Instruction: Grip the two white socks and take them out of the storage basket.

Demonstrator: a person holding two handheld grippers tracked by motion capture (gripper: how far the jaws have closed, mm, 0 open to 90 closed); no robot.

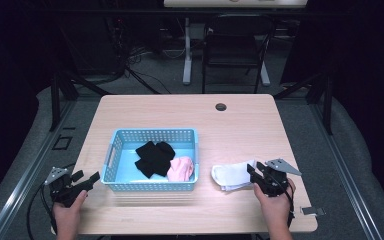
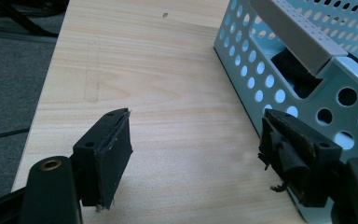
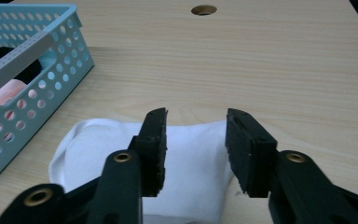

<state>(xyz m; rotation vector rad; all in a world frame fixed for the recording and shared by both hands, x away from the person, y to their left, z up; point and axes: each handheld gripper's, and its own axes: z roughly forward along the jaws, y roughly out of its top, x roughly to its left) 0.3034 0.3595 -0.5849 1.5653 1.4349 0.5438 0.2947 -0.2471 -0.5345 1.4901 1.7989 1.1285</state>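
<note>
A folded white sock (image 1: 231,175) lies flat on the wooden table (image 1: 240,125), right of a light blue perforated basket (image 1: 155,132). My right gripper (image 1: 256,169) is at the sock's right end with its jaws open. In the right gripper view the two pads of the right gripper (image 3: 196,116) stand apart over the white sock (image 3: 98,149) without pressing on it. Inside the basket lie black socks (image 1: 154,157) and a pink sock (image 1: 181,169). My left gripper (image 1: 92,179) rests open and empty by the basket's left front corner, with the basket wall (image 2: 261,74) just right of the left gripper (image 2: 196,119).
A round cable hole (image 1: 221,107) sits near the table's far edge. Bare tabletop stretches behind and to the right of the basket. A chair (image 1: 232,47) and desk legs stand on the floor beyond the table. The table's front edge is close to both hands.
</note>
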